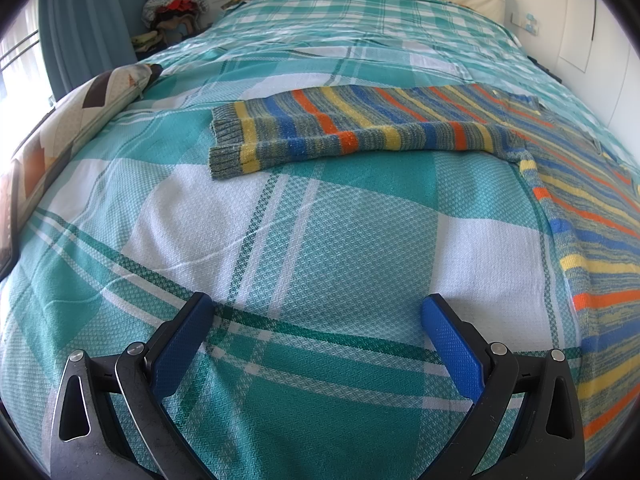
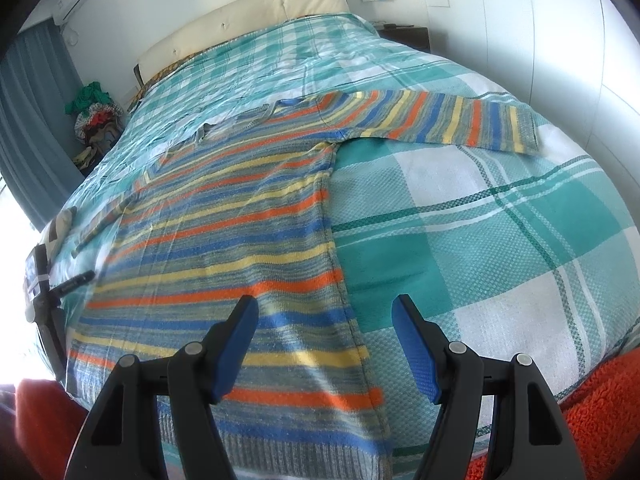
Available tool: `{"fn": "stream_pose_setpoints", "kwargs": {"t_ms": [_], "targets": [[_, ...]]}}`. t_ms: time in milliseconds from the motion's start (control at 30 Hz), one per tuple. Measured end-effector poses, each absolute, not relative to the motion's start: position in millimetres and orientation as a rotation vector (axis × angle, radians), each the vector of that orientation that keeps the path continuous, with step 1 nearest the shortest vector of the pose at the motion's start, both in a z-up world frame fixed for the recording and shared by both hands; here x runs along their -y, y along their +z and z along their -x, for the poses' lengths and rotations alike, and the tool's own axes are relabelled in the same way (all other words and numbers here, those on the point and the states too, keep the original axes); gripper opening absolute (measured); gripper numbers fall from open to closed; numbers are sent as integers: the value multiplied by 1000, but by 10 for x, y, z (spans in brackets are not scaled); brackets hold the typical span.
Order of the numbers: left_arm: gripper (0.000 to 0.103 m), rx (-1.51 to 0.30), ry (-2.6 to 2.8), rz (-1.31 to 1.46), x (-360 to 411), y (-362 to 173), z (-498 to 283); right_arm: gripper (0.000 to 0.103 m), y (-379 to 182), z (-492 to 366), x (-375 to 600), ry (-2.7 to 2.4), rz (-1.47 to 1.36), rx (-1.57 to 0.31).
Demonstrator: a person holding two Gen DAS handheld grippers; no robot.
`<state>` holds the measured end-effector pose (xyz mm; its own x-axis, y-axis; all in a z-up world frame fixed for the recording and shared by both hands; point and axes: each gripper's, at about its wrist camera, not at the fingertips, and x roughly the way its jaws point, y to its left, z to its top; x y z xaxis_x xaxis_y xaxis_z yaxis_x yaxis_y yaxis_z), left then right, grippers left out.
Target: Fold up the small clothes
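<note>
A small striped knit sweater point(image 2: 224, 232) in blue, orange, yellow and grey lies flat and spread out on the bed. In the left wrist view its left sleeve point(image 1: 352, 128) stretches out sideways and its body point(image 1: 600, 240) lies at the right edge. In the right wrist view its right sleeve point(image 2: 448, 120) stretches to the right. My left gripper point(image 1: 316, 312) is open and empty over bare bedspread, short of the left sleeve. My right gripper point(image 2: 326, 316) is open and empty, over the sweater's lower right side edge.
The bed is covered by a green and white checked bedspread point(image 1: 320, 240). A patterned pillow point(image 1: 80, 120) lies at its left edge. A pile of clothes point(image 1: 174, 4) stands beyond the bed by the curtain. An orange fleece blanket point(image 2: 600, 412) lies at the near edge.
</note>
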<state>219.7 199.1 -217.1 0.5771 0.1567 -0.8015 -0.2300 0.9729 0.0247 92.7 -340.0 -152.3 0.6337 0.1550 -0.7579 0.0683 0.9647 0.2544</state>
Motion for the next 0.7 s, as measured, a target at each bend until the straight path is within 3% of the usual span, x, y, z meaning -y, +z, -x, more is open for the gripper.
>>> {"fn": "stream_pose_setpoints", "kwargs": {"t_ms": [700], "targets": [[103, -929, 227, 85, -1991, -2172, -2199, 69, -1569, -925, 3402, 58, -282, -911]]}}
